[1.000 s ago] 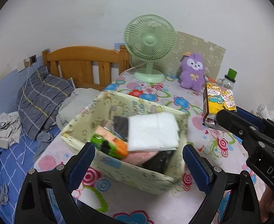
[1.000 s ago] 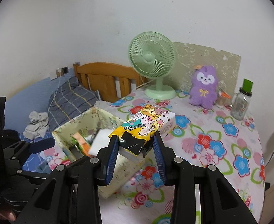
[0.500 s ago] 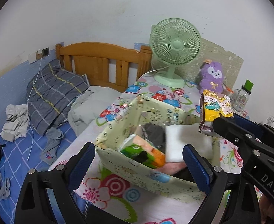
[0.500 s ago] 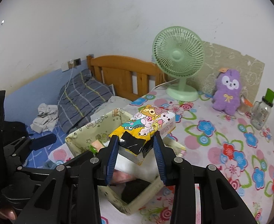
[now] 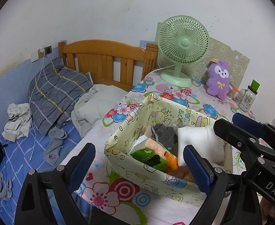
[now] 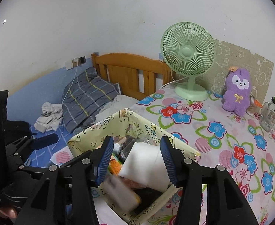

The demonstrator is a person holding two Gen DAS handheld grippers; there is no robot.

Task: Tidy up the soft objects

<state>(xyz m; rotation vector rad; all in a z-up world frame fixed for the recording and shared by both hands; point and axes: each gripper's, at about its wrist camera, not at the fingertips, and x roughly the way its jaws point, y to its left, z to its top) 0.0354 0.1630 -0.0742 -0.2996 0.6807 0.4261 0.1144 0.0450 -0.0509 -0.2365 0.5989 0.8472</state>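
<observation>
Pale yellow cartoon-print fabric storage box (image 6: 176,143) sits near the front left part of my table (image 6: 231,131), which wears a white cloth with red, blue and pink flowers. Inside the box I see a white folded soft pack (image 5: 197,140), a green-and-orange tissue packet (image 5: 156,153) and a dark grey cloth (image 5: 164,134). A blurred whitish-and-yellow packet (image 6: 121,193) shows below my right gripper (image 6: 135,159), over the near end of the box; motion blur hides its detail. That gripper's jaws have just been opening and now stand about half apart over the box, pads touching nothing, no item between them. My left gripper (image 5: 141,166) hangs at the box's near left side, jaws wide, nothing held; the box's near wall lies between its blue pads (image 5: 197,166) in view, though I cannot tell that they touch it.

Farther back on the table: a mint-green desk fan (image 6: 189,60), a purple plush toy (image 6: 237,91) and a clear glass bottle with green cap (image 6: 270,112), all well apart from the box. Left of the table is a bed with a wooden headboard (image 5: 107,63), a grey plaid pillow (image 5: 56,91) and blue checked sheet (image 5: 21,150).
</observation>
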